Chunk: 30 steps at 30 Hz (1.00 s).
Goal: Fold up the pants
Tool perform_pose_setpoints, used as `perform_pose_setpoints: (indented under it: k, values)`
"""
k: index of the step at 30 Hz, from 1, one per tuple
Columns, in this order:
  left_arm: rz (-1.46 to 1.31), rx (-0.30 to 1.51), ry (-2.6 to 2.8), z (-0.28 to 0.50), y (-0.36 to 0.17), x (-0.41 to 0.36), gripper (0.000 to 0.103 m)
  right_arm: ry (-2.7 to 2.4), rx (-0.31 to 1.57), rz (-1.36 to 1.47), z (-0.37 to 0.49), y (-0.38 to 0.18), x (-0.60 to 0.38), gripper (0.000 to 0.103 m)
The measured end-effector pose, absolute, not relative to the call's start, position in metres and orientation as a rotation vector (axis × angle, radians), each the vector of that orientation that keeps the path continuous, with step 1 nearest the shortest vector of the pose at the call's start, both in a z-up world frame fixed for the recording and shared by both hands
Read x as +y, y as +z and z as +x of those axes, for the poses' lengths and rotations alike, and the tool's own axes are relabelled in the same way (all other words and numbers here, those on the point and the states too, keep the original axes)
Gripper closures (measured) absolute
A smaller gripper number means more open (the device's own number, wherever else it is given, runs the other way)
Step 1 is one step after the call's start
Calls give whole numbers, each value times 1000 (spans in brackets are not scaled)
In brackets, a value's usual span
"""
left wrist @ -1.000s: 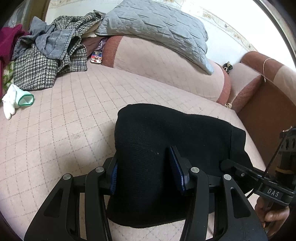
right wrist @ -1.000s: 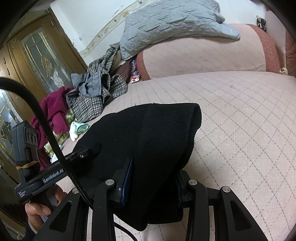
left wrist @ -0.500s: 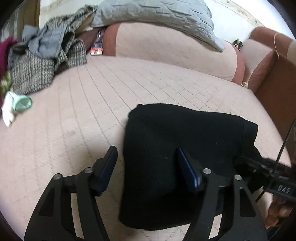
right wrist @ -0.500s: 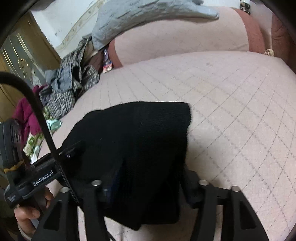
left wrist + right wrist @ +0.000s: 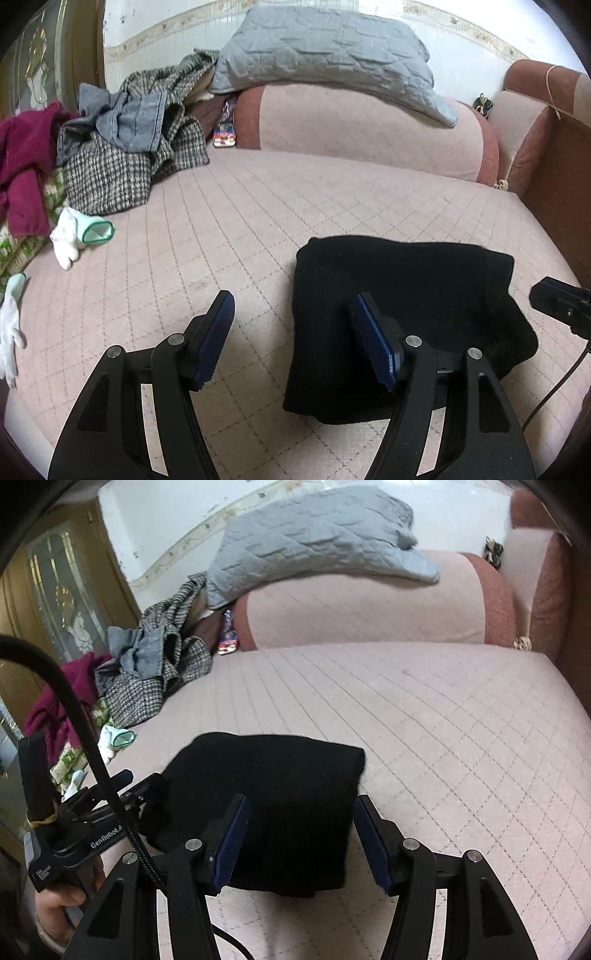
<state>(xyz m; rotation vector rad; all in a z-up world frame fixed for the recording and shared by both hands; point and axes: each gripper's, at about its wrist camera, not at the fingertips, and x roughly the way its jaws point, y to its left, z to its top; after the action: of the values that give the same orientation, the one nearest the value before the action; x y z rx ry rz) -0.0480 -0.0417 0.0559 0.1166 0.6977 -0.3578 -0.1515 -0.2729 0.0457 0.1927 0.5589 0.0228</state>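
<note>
Pants (image 5: 406,314) lie folded; my left tool (image 5: 291,332) and right tool (image 5: 299,834), just spread apart, could snag and unfold them.

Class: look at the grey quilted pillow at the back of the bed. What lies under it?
The grey quilted pillow rests on a pink bolster. Its left edge overlaps the checked garment. Whatever else lies beneath is covered.

1. The left wrist view looks forward and down from close above the quilted sofa seat (image 5: 258,206), beside the folded pants' (image 5: 406,295) left edge.
2. The right wrist view sits near their right edge, facing likewise.
3. Both share the pants (image 5: 280,786), the seat (image 5: 443,720), the far grey quilt (image 5: 325,51) and the clothes pile (image 5: 155,672) at far left.
</note>
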Motion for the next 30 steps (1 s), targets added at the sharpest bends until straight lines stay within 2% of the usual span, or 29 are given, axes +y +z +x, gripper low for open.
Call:
perform_pose_setpoints:
  k: [15, 30]
  values:
    - [121, 577, -412, -71, 76, -51, 35, -2, 527, 132, -155, 49, -246, 46]
    - [147, 592, -406, -72, 76, -56, 35, 5, 548, 157, -149, 42, -254, 46]
